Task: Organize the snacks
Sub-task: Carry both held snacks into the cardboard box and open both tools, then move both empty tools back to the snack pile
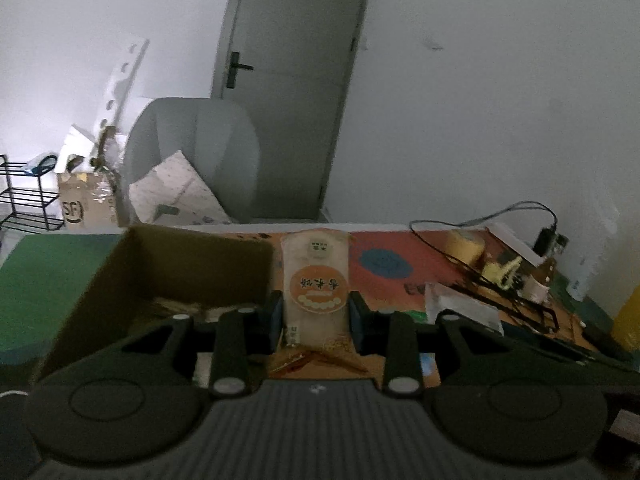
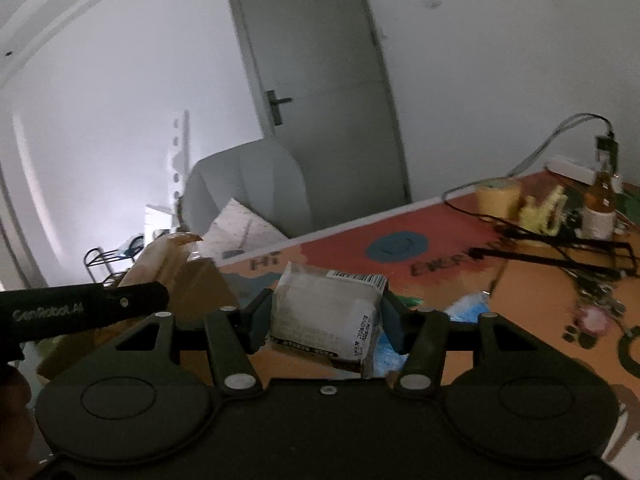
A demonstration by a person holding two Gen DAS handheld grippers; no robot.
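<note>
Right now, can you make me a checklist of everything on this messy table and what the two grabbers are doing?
Surface: table with an orange and red printed cover.
Job's things: tall snack packet with orange label; squarish clear-wrapped snack pack; open cardboard box at the table's left.
Clutter: roll of yellow tape, yellow clip, small amber bottle.
Grippers: left gripper shut on the tall packet; right gripper shut on the squarish pack.
Cables: black cable looping over the table's far right.
Surroundings: grey door, grey armchair, black rack.
</note>
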